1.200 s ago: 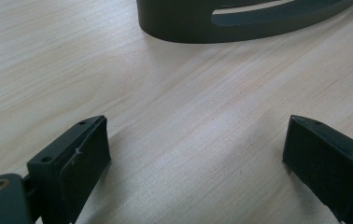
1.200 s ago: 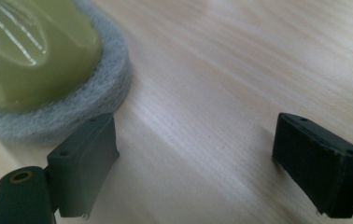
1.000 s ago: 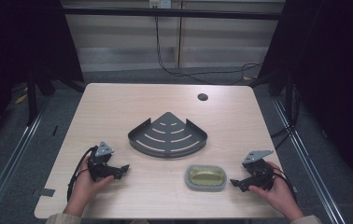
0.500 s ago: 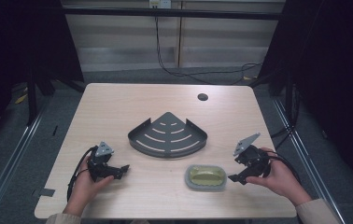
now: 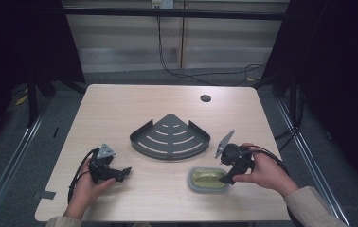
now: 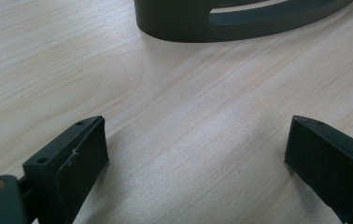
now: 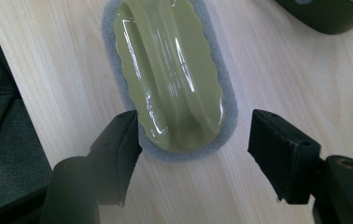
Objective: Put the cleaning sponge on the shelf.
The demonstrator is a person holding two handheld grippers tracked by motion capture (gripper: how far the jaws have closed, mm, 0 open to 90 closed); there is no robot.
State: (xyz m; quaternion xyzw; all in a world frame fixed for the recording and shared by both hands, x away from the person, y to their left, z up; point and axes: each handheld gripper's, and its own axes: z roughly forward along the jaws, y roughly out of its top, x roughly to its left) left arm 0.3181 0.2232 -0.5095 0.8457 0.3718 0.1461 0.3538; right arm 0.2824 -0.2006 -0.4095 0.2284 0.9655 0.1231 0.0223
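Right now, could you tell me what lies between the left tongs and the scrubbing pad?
Only bare wooden table, in the high view, between left tongs and scrubbing pad.

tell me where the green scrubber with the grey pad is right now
In the high view the scrubber lies near the table's front edge, right of centre, just before the corner rack, under the right gripper.

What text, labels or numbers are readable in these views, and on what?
None.
The olive scrubber, the dark corner rack, the wooden table and both grippers, left gripper and right gripper, show no print, label or number.
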